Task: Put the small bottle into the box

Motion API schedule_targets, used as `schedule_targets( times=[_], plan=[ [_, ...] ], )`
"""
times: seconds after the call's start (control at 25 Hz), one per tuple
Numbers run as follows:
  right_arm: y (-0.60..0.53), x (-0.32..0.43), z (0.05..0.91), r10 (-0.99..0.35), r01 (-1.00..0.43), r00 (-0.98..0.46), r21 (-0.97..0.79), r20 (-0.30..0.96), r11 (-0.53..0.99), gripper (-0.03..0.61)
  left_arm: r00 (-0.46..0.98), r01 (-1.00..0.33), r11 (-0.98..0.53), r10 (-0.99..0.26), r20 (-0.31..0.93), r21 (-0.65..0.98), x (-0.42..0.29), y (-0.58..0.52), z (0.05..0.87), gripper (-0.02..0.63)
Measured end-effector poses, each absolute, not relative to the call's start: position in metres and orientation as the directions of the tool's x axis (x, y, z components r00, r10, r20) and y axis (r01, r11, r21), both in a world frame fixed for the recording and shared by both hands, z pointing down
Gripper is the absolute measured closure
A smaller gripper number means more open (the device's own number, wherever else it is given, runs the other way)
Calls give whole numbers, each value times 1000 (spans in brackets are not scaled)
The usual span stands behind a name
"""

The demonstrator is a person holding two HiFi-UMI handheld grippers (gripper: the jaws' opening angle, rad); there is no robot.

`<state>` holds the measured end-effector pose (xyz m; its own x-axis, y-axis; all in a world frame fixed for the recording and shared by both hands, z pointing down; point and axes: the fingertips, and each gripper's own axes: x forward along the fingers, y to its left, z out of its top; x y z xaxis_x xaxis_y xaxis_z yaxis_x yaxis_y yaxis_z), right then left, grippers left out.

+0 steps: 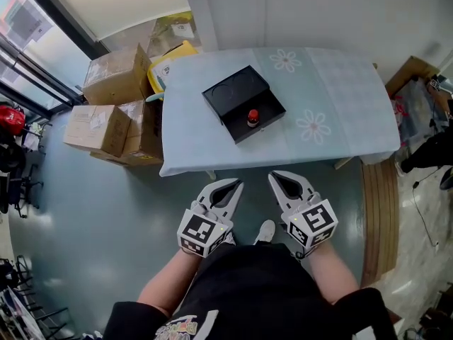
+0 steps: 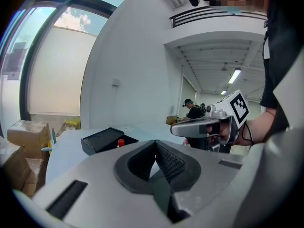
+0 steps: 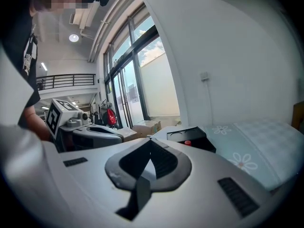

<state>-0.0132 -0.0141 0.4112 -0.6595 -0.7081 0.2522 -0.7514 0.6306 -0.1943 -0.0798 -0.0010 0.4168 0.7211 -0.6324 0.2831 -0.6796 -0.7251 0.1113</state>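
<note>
A small bottle (image 1: 253, 118) with a red cap stands inside the open black box (image 1: 243, 103) on the light blue table (image 1: 340, 112). The box's lid half lies joined at its far left. Both grippers hang in front of the table's near edge, well short of the box. My left gripper (image 1: 237, 183) is shut and holds nothing. My right gripper (image 1: 272, 176) is shut and empty too. In the left gripper view the box (image 2: 102, 139) and bottle cap (image 2: 121, 142) show beyond the closed jaws. The right gripper view shows the box (image 3: 190, 137) and cap (image 3: 187, 143) too.
Cardboard boxes (image 1: 117, 112) are stacked on the floor left of the table. A yellow package (image 1: 170, 62) lies behind the table's left corner. A wooden board (image 1: 382, 218) and bags (image 1: 421, 105) sit to the right. A person (image 2: 192, 113) stands in the far background.
</note>
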Motion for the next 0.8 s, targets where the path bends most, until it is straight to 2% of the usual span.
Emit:
schedule_targets(
  times=[0.48, 0.8],
  plan=[
    [3, -36, 424, -760, -815, -579, -189, 293, 548, 569, 781, -614, -774, -565, 265, 159, -107, 7, 429, 606],
    [20, -46, 423, -765, -821, -571, -175, 298, 544, 569, 790, -606, -776, -561, 249, 173, -116, 20, 428, 606]
  ],
)
